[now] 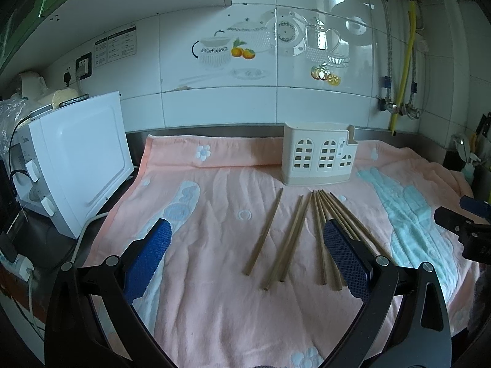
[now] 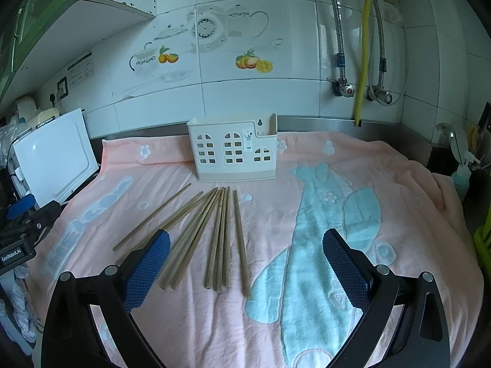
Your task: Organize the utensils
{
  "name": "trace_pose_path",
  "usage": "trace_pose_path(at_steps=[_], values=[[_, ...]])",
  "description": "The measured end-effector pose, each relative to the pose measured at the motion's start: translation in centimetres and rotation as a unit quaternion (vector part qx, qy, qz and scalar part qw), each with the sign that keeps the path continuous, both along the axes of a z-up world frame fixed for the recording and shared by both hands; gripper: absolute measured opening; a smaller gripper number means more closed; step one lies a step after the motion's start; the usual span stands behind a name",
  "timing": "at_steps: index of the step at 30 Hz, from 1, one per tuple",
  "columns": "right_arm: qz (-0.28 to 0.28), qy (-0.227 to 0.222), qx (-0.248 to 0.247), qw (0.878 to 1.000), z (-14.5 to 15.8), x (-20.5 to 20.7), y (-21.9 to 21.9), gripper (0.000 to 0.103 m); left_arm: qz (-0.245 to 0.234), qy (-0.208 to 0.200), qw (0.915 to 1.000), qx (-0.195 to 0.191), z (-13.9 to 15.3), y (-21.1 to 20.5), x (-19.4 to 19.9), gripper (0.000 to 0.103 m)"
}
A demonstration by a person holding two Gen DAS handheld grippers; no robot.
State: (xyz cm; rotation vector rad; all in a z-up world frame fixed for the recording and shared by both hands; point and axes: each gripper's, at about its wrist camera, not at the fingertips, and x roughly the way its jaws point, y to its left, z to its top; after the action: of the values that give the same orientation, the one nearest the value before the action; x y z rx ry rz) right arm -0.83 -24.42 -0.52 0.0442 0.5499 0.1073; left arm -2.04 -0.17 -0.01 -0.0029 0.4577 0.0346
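1. Nearest the cameras, the left gripper (image 1: 247, 257) and the right gripper (image 2: 245, 260) both hover over the pink towel (image 1: 214, 312) with their blue-padded fingers (image 1: 147, 260) spread wide apart and nothing between them.
2. Just beyond lie the chopsticks (image 2: 214, 239), loose on the towel in a rough fan. The far tips crowd together near the holder and the near ends splay out. In the right wrist view, 1 stray stick lies off toward the left, apart from the main bunch.
3. My judgement on handling: the sticks look like thin, stiff, light wood or bamboo, not fragile. They would likely roll or pivot if pinched near an end, so a grip around mid-length, across the shaft, seems safest. The soft towel should let a finger press down beside a stick.
4. Behind them stands the cream utensil holder (image 2: 233, 150), upright with house-window cut-outs, and it appears empty. A small sticker on its front is too small to read.
5. Farther left sits a white appliance (image 1: 83, 159), and printed notices on the tiled wall (image 1: 214, 104) are illegible.
6. The only readable writing is "GenRobot.AI" on the left gripper's body, at the left edge of the right wrist view.
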Motion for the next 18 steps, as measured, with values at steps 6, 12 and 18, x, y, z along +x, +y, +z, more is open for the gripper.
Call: trace_pose_path(at_steps=[6, 12, 18], values=[[0.001, -0.001, 0.001, 1.0, 0.0, -0.1, -0.01, 0.096, 0.001, -0.002, 1.0, 0.0, -0.06, 0.02, -0.04, 0.098], [0.001, -0.001, 0.0, 1.0, -0.03, -0.12, 0.05, 0.096, 0.001, -0.004, 1.0, -0.001, -0.04, -0.03, -0.26, 0.098], [0.002, -0.002, 0.0, 1.0, -0.11, -0.17, 0.09, 0.096, 0.001, -0.004, 1.0, 0.001, 0.2, -0.09, -0.52, 0.098]])
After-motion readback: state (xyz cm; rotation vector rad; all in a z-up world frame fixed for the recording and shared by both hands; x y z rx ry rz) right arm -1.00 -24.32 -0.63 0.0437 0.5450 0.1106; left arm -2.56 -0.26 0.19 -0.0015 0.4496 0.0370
